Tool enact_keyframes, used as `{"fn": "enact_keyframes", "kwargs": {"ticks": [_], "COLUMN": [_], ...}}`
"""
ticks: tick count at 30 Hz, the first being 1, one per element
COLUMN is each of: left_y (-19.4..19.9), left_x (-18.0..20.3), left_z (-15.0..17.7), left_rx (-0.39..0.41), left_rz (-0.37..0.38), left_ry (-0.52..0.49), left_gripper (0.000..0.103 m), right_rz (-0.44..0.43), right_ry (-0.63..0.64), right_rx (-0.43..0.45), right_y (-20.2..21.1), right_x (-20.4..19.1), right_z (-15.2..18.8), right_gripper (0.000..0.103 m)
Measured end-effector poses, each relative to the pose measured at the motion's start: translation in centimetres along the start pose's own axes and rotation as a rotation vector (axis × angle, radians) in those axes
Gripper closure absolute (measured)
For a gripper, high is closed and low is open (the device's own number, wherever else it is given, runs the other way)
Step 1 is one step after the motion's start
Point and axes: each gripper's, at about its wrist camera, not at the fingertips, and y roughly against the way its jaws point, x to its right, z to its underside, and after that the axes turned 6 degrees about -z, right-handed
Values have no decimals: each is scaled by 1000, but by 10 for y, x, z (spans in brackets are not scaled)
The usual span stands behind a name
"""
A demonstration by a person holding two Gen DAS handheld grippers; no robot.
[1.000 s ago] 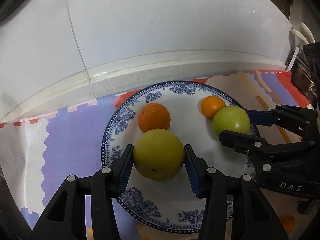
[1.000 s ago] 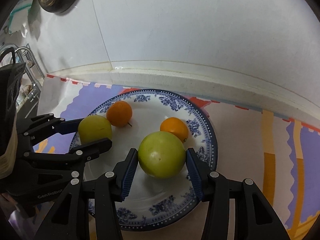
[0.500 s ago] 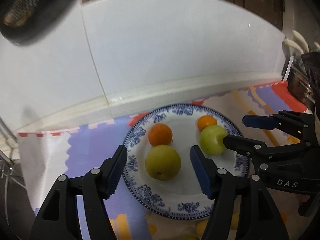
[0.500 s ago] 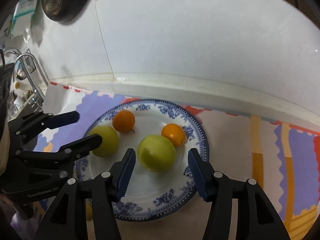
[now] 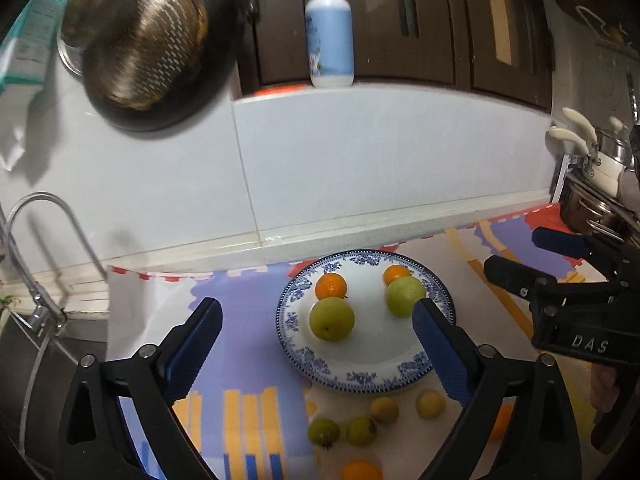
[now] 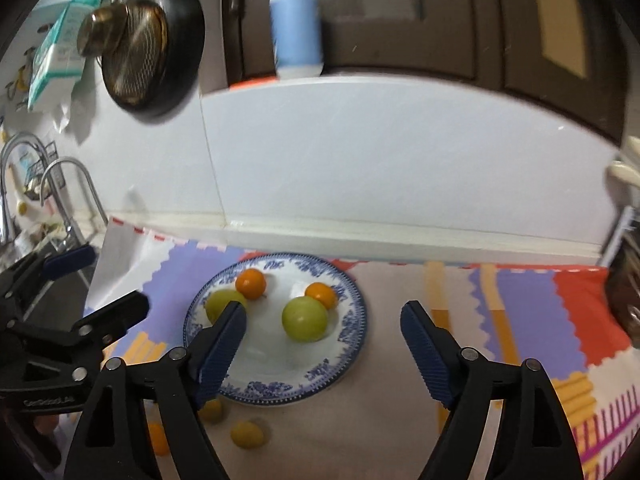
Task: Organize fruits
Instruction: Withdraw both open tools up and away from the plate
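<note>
A blue-and-white plate on the patterned mat holds two green fruits and two oranges. In the right wrist view the green fruits lie beside the oranges. My left gripper hangs above and in front of the plate, its jaws opening wide and touching nothing. My right gripper is likewise raised, its jaws opening, nothing held. Each gripper shows in the other's view: the right gripper and the left gripper.
Several small loose fruits lie on the mat in front of the plate. A tap and sink are at the left, pots at the right. A pump bottle stands on the ledge, and a pan hangs on the wall.
Both grippers let go of the green fruits they gripped, opened wide, and drew back and up from the plate. The two green fruits stay on the plate.
</note>
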Motion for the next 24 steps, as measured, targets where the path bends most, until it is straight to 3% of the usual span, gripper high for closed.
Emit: {"fn": "enact_keyframes", "kwargs": {"ticks": [12,24], "left_y": [65,91], "left_x": [-6,-4], "left_z": [23,55], "left_rx": [63,55], "left_rz": [-49,-87], "left_ry": [29,6], "left_gripper": [0,0], "right_rz": [17,31], "right_ry": [2,-43], "right_rx": [49,-8], "right_y": [63,82], "right_x": [-24,-31], "right_z": [23,60], "right_gripper": [19,19]}}
